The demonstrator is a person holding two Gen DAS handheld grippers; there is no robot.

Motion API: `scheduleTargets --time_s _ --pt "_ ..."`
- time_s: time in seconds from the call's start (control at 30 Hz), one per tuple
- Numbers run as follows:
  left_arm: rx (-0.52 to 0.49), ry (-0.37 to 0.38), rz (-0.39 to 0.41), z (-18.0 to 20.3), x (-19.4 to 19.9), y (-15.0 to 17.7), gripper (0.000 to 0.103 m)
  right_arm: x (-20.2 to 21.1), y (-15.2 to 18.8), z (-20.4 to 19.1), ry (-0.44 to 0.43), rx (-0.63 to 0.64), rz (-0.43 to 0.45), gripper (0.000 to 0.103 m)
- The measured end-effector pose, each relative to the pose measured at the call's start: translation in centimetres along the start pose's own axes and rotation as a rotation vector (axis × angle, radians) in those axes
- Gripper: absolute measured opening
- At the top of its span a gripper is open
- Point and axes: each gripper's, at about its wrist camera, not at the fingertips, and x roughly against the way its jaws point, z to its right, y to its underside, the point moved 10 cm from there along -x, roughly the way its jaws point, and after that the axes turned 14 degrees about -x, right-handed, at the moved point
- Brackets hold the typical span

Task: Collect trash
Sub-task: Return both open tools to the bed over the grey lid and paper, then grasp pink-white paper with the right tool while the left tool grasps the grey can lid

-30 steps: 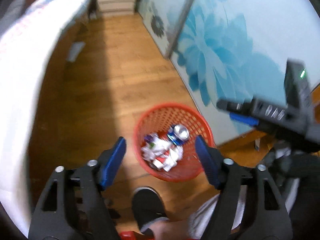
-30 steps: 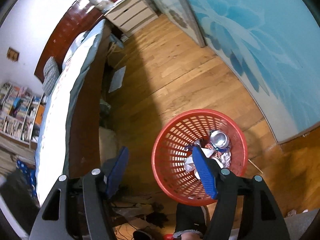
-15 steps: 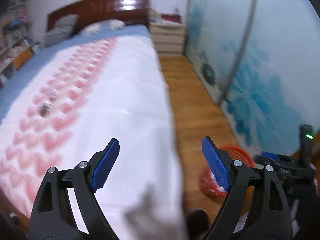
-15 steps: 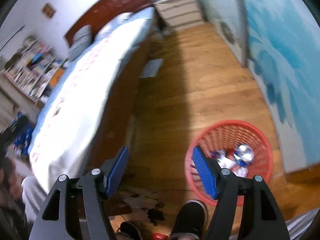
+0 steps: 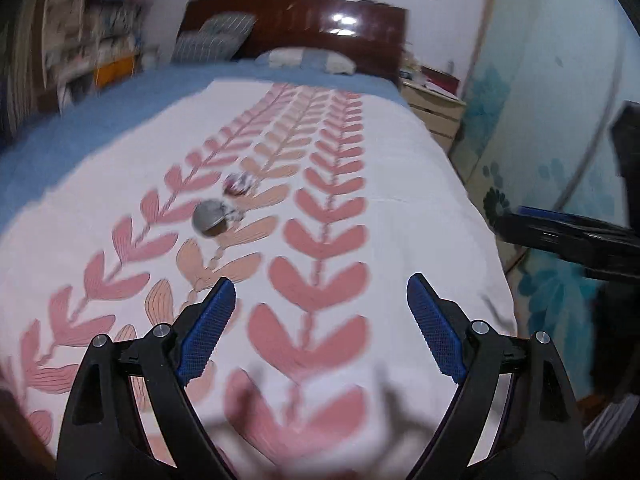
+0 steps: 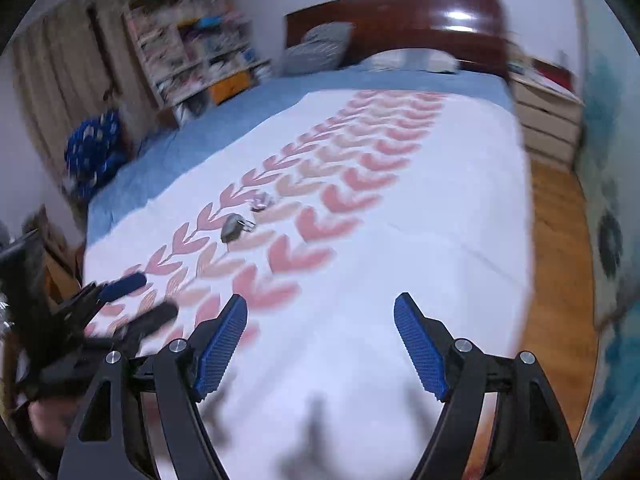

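Two pieces of trash lie on the white bedspread (image 5: 420, 200): a crushed grey can (image 5: 211, 218) and, just beyond it, a small crumpled reddish wrapper (image 5: 239, 184). Both show again in the right wrist view, the can (image 6: 232, 229) and the wrapper (image 6: 261, 202). My left gripper (image 5: 320, 320) hangs over the near part of the bed, jaws opening, nothing between them, the can well ahead to the left. My right gripper (image 6: 320, 332) is also over the bed, jaws opening and empty. The left gripper (image 6: 132, 300) shows at the right wrist view's left edge.
The bed has a blue sheet (image 6: 192, 136), pillows and a dark wooden headboard (image 5: 304, 24). A bookshelf (image 6: 192, 60) stands far left. A pale drawer unit (image 6: 548, 124) and wooden floor (image 6: 560, 248) lie right of the bed, beside a blue flowered wall (image 5: 560, 140).
Both views swung up from the red basket on the floor to the bed. The basket has left view; the can and wrapper on the bedspread came into sight. Both jaws stand wider.
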Motion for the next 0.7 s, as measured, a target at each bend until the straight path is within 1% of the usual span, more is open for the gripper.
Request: scheduleTargets --time_s 0.03,0.07,0.13,0.17,0.2,0.27,0.3,0.37,0.43,0.47,0.5,0.53,0.57,0.6,0.7 --pt "0.069 -0.014 -0.015 -1.6 -0.2 0.6 0.087 -2.0 -0.9 -1.3 0.000 0.012 -0.013 0.075" --pt "0.180 -0.026 -0.027 -3.4 -0.3 1.7 0.087 -4.2 -1.7 -2.7 0.003 0.030 -0.027 0.074" --pt "0.348 0.017 -0.047 -5.5 -1.0 3.4 0.087 -9.0 -3.4 -5.5 0.028 0.074 -0.050 0.073" --pt "0.378 0.024 -0.063 -6.1 -1.3 3.9 0.087 -11.2 -3.8 -6.9 0.034 0.093 -0.065 0.071" --pt "0.390 0.028 -0.072 -6.4 -1.4 4.3 0.087 -14.1 -4.6 -8.4 0.030 0.096 -0.087 0.069" --pt "0.410 0.030 -0.064 -7.0 -1.1 4.8 0.087 -18.2 -5.6 -10.3 0.039 0.103 -0.110 0.068" --pt "0.419 0.031 -0.060 -7.5 -1.1 5.0 0.087 -20.9 -6.0 -11.2 0.057 0.109 -0.125 0.067" --pt "0.432 0.033 -0.070 -8.1 -1.5 5.4 0.087 -24.9 -6.9 -12.3 0.079 0.100 -0.135 0.067" --pt "0.443 0.039 -0.071 -8.6 -1.9 5.5 0.087 -28.6 -7.3 -13.1 0.120 0.099 -0.158 0.067" --pt "0.439 0.041 -0.071 -8.9 -2.1 5.5 0.087 -30.3 -7.5 -13.4 0.139 0.098 -0.168 0.064" --pt "0.429 0.034 -0.070 -9.1 -2.2 5.4 0.087 -31.7 -7.5 -13.6 0.144 0.094 -0.180 0.054" --pt "0.417 0.029 -0.072 -9.2 -2.2 5.5 0.087 -32.9 -7.4 -13.8 0.145 0.093 -0.197 0.050" --pt "0.411 0.027 -0.072 -9.3 -2.1 5.5 0.087 -34.0 -7.2 -14.1 0.154 0.102 -0.209 0.041" --pt "0.411 0.021 -0.074 -9.7 -2.4 5.5 0.087 -34.2 -7.2 -14.1 0.174 0.129 -0.181 0.033" --pt "0.446 0.029 -0.060 -11.1 -3.2 5.1 0.087 -33.6 -6.6 -13.8 0.148 0.130 -0.137 0.023"
